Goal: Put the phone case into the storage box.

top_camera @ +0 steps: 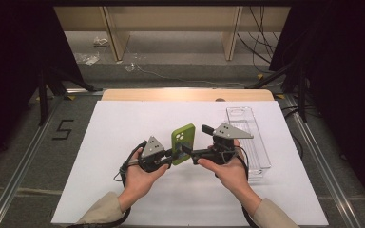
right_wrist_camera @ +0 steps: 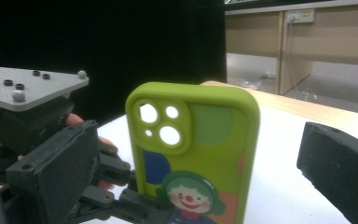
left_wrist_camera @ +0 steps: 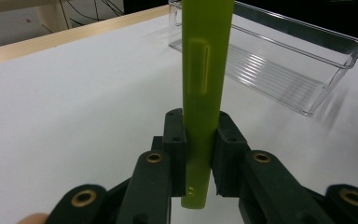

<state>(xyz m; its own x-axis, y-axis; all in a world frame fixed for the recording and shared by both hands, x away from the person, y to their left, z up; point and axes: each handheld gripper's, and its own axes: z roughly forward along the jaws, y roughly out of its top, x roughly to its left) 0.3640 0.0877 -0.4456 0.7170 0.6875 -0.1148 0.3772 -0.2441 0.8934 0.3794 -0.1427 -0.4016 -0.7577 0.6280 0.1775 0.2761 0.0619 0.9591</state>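
A lime-green phone case (top_camera: 183, 140) with a clown picture stands upright on its short end above the white table cover. My left gripper (top_camera: 171, 158) is shut on its lower edge; in the left gripper view the case (left_wrist_camera: 205, 70) is seen edge-on, pinched between the two pads (left_wrist_camera: 198, 154). My right gripper (top_camera: 196, 141) is open just right of the case. In the right gripper view the case back (right_wrist_camera: 196, 154) with its camera cut-outs stands between the wide-apart jaws of my right gripper (right_wrist_camera: 196, 161), touching neither, with the left gripper (right_wrist_camera: 130, 200) clamped at its base.
A clear plastic tray (top_camera: 251, 142) lies lengthwise on the right of the white sheet (top_camera: 123, 123), close to my right hand; its ribbed floor (left_wrist_camera: 279, 70) holds nothing. Wooden furniture legs and cables stand beyond the table's far edge.
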